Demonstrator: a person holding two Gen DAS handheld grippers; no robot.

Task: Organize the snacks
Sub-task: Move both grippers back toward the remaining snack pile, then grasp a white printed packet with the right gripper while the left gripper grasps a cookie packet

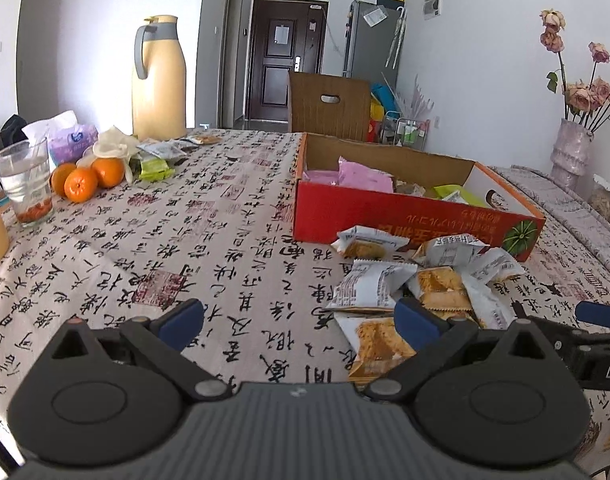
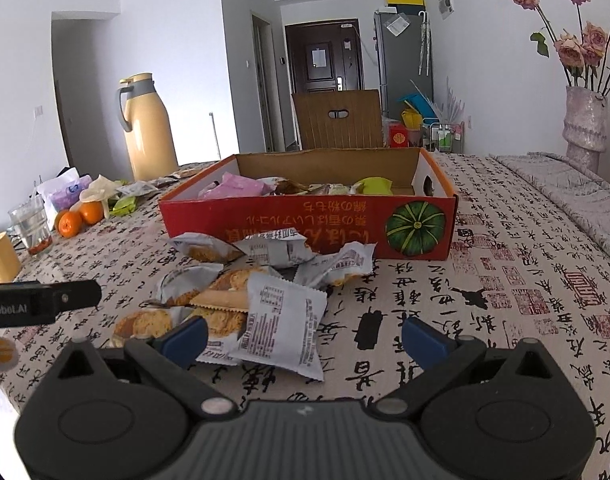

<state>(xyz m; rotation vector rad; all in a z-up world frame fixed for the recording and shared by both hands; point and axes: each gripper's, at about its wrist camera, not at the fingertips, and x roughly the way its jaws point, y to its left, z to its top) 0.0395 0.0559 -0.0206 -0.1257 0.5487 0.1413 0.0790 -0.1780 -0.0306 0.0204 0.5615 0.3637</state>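
The task is looking only partly done: the red cardboard box [image 2: 305, 220] in the middle of the right wrist frame is already holding some packets, a pink packet [image 2: 241, 188] and a green packet [image 2: 375, 186] among them, while a pile of grey-white cake packets [image 2: 265, 280] is lying on the tablecloth [image 2: 505, 300] just in front of the box, so these are waiting to be sorted. The right gripper [image 2: 305, 340] is hovering low at the bottom of its frame with its jaws spread wide and pinching nothing, and the nearest packet [image 2: 283, 328] is lying between and just beyond its blue fingertips [image 2: 185, 336]. The left gripper [image 1: 301, 320] is also standing spread and empty (its right fingertip is near the pile's lower edge in its own view). More snack packets [image 1: 157, 160] are lying at the far left of the table, near the oranges [image 1: 85, 180], a glass of water [image 1: 25, 184], a tissue pack [image 1: 71, 140] and a yellow thermos jug [image 1: 157, 80]; these are probably also left to collect. A vase of dried roses [image 2: 585, 120] is standing at the upper right, well apart. Nothing is blocking the way to the box, I think.
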